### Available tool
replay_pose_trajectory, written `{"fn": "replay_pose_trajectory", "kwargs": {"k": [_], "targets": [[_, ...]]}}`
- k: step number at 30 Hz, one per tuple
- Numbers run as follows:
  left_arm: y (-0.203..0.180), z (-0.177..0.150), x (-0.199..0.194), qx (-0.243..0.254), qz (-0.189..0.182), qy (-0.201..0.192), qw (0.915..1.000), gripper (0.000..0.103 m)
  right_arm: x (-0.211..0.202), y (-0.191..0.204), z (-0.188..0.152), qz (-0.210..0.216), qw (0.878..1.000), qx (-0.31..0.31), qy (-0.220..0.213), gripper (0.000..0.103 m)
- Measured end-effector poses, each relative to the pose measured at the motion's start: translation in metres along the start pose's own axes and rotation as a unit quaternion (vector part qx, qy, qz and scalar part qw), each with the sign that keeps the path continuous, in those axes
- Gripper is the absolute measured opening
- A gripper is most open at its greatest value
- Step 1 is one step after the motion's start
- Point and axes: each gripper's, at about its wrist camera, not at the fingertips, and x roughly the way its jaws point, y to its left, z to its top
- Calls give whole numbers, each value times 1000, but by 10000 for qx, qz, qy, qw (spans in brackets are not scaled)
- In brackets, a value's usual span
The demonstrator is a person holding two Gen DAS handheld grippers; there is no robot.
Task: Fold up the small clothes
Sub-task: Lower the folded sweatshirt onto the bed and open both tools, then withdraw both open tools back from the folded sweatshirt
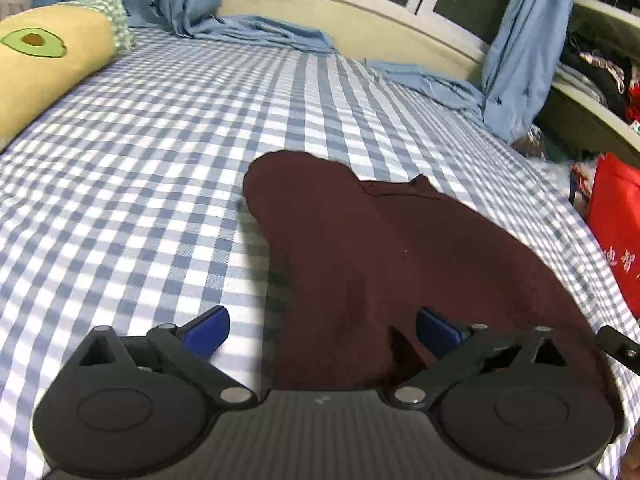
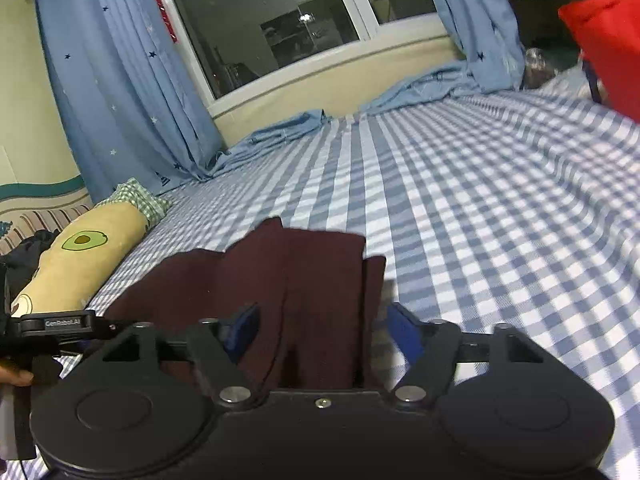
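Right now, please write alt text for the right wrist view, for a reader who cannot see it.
The right gripper is open over a folded dark maroon garment lying on a blue-and-white checked bedsheet. A yellow avocado-print pillow lies left; blue star-print curtains frame a dark window.

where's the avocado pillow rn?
The avocado pillow lies at the bed's left edge in both wrist views, left of the maroon garment, against a green checked cloth below the blue curtain.

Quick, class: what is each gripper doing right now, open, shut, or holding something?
Left gripper: open, holding nothing, above the maroon garment.
Right gripper: open, garment between its fingers, not pinched.
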Motion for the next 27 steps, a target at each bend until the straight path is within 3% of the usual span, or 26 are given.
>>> {"fn": "replay_pose_trajectory", "kwargs": {"k": [7,18,27], "targets": [[-19,-13,-58,-256,-239,-415,9985,102,-48,18,12,129,9991,-231,-345,102],[-62,-36,-160,121,-19,-1363,9906,102,-123,47,18,223,9959,-506,-712,102],[-98,-63,-223,627,241,-1739,9825,102,-189,62,19,290,9914,-664,-1088,102]]}}
